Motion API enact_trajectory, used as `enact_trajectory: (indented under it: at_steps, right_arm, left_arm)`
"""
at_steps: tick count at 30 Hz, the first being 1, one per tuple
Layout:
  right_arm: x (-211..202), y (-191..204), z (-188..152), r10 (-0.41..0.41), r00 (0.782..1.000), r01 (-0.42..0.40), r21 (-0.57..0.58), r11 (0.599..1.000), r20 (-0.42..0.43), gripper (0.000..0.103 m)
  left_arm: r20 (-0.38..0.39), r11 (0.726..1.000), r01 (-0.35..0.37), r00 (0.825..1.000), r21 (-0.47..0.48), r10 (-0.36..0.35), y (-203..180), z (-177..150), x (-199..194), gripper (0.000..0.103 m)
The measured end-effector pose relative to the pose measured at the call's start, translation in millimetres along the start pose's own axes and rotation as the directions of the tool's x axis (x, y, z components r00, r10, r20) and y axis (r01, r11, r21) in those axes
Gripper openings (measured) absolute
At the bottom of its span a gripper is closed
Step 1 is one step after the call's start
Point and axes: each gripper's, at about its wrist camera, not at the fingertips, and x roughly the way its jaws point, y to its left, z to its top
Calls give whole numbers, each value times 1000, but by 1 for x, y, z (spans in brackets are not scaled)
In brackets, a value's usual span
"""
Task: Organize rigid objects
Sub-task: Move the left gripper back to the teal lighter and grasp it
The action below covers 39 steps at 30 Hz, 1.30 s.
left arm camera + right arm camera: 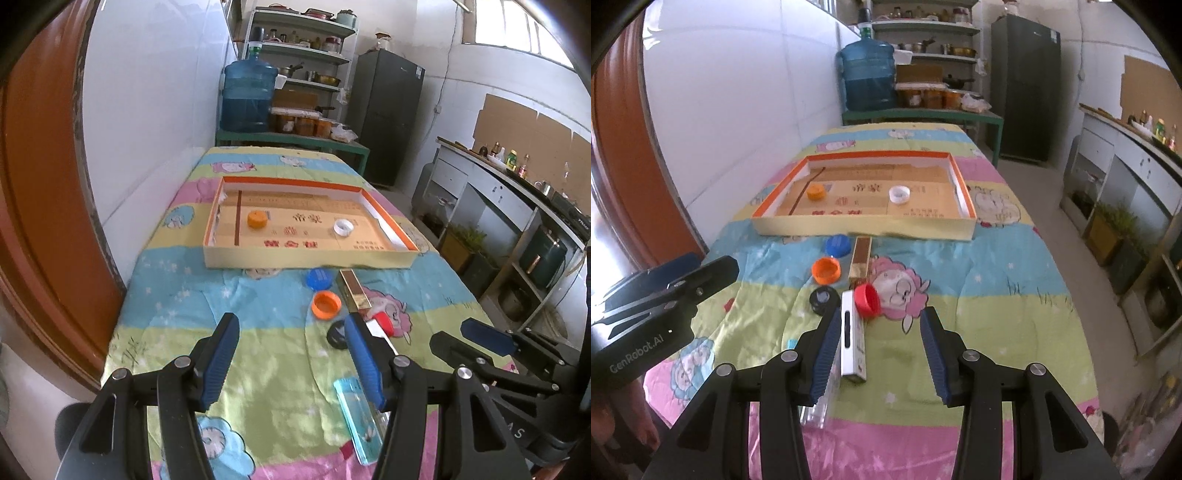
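A shallow cardboard tray (pixel 306 260) (pixel 864 232) on the cartoon cloth holds an orange cap (pixel 257 219) and a white cap (pixel 342 226). In front of it lie a blue cap (pixel 837 245), an orange cap (pixel 826 270), a gold box (pixel 861 258), a red cap (pixel 867 301), a black cap (pixel 823 299) and a white lighter (pixel 853 336). A clear blue lighter (pixel 360 421) lies nearest. My left gripper (pixel 291 319) hovers open over bare cloth. My right gripper (pixel 882 314) is open above the white lighter, which lies by its left finger.
A white wall and an orange door (pixel 40 184) run along the table's left side. Beyond the far edge stand a water jug (pixel 248 98), a shelf rack and a dark fridge (pixel 388 114). A counter (pixel 1126 155) lines the right, across a floor aisle.
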Motion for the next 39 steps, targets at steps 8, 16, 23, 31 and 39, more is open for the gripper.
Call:
enact_trajectory:
  at_steps: [8, 16, 23, 31, 39]
  right_arm:
    - [1, 0, -11, -35, 999, 34, -4, 999, -2, 46]
    - [2, -7, -19, -35, 999, 35, 16, 999, -18, 46]
    - [4, -9, -26, -28, 999, 29, 30, 999, -33, 46]
    - [4, -12, -30, -29, 999, 30, 36, 999, -36, 46]
    - [3, -14, -33, -31, 999, 32, 39, 999, -37, 46]
  left_arm:
    - [-48, 1000, 18, 999, 11, -18, -10, -23, 10, 60]
    - [-92, 999, 32, 995, 13, -30, -16, -38, 18, 60]
    - [-115, 999, 44, 993, 27, -41, -25, -46, 22, 60]
    - [-140, 998, 47, 989, 32, -42, -30, -52, 30, 60]
    - [-161, 998, 35, 987, 43, -28, -34, -59, 40, 60]
